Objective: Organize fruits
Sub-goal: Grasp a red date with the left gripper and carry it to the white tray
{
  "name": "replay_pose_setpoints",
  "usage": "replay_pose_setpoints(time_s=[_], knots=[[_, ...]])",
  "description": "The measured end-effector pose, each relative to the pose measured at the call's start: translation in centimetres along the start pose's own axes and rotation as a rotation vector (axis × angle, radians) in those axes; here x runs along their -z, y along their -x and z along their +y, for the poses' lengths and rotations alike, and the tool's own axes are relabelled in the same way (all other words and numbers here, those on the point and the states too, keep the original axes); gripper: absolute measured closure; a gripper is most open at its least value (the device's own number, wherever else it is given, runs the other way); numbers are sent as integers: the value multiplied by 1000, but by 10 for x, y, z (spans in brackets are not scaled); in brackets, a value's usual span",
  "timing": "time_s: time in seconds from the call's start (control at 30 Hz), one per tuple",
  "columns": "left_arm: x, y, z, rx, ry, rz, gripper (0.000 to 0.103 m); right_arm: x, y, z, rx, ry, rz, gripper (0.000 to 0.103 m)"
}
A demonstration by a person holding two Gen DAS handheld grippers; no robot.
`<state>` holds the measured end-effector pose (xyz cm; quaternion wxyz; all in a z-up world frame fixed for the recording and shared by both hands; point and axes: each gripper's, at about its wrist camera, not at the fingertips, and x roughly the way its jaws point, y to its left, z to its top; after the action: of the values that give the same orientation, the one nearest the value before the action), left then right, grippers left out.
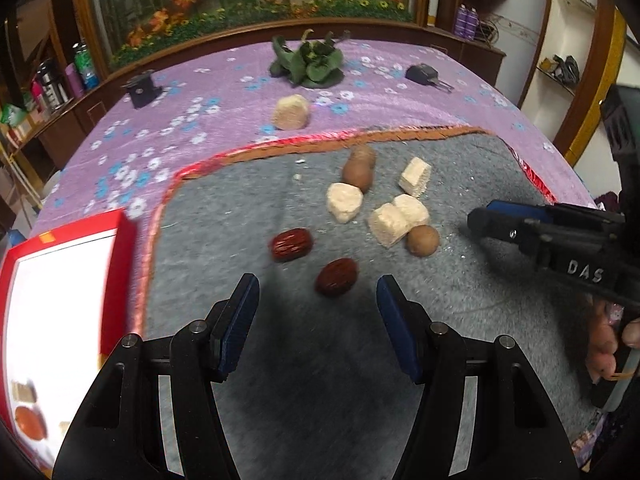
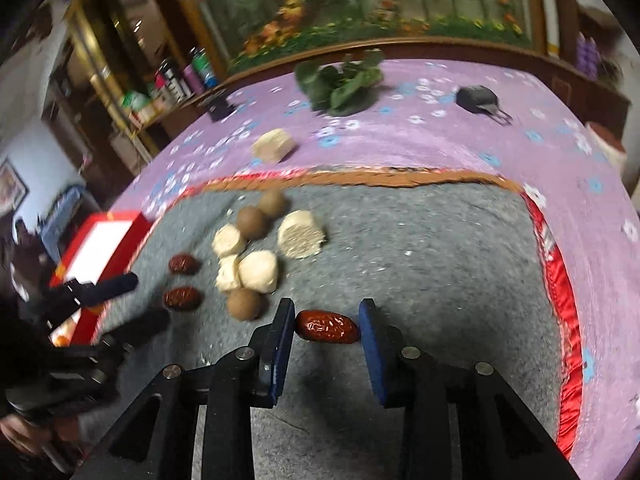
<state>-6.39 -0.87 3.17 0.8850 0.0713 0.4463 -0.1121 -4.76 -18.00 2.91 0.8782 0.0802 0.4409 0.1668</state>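
Red date (image 2: 327,327) gripped lengthwise by right claw (image 2: 326,330).

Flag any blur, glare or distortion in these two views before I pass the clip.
Left wrist view: red box smeared by motion blur, its white interior blown out; table edge bowed by the fisheye. Right wrist view: background shelves and the left tongs blurred; the red date between the right tongs stays fairly sharp, with small highlights.

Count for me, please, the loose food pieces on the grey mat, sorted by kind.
Red dates: 3
Brown round fruits: 3
Pale crumbly blocks: 4
Total: 10
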Motion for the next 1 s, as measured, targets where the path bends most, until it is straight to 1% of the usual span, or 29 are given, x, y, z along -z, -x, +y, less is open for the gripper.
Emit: replay_pose_setpoints(time_s=[0.03, 0.1, 0.13, 0.17, 0.2, 0.27, 0.3, 0.43, 0.6, 0.8, 0.9, 1.0], knots=[[-2, -6, -2, 10, -3, 8, 42, -1, 1, -2, -1, -12, -5, 70], [-3, -13, -1, 11, 4, 18, 52, -1, 4, -4, -8, -30, -12, 70], [-4, -18, -1, 16, 3, 26, 60, -2, 5, -5, -13, -35, -13, 70], [-4, -23, -1, 25, 1, 37, 65, -2, 5, -5, -15, -39, -12, 70], [-5, -25, -1, 27, 0, 34, 65, -2, 5, -5, -15, -41, -11, 70], [-5, -25, -1, 30, -6, 21, 76, -1, 3, -5, -12, -42, -8, 70], [-6, -24, 0, 34, -6, 17, 79, -1, 2, -5, -13, -42, -7, 70], [-5, -19, 4, 36, 11, -5, 80, 0, 1, -4, -15, -41, -13, 70], [3, 6, 8, 23, 26, -66, 80, -1, 5, -7, -2, -52, -54, 70], [20, 53, 22, -34, 61, -167, 80, -4, 11, -15, 23, -92, -120, 70], [27, 71, 36, -79, 82, -208, 80, -4, 13, -17, 33, -95, -148, 70], [38, 89, 61, -118, 137, -235, 80, -6, 14, -17, 18, -103, -165, 70]])
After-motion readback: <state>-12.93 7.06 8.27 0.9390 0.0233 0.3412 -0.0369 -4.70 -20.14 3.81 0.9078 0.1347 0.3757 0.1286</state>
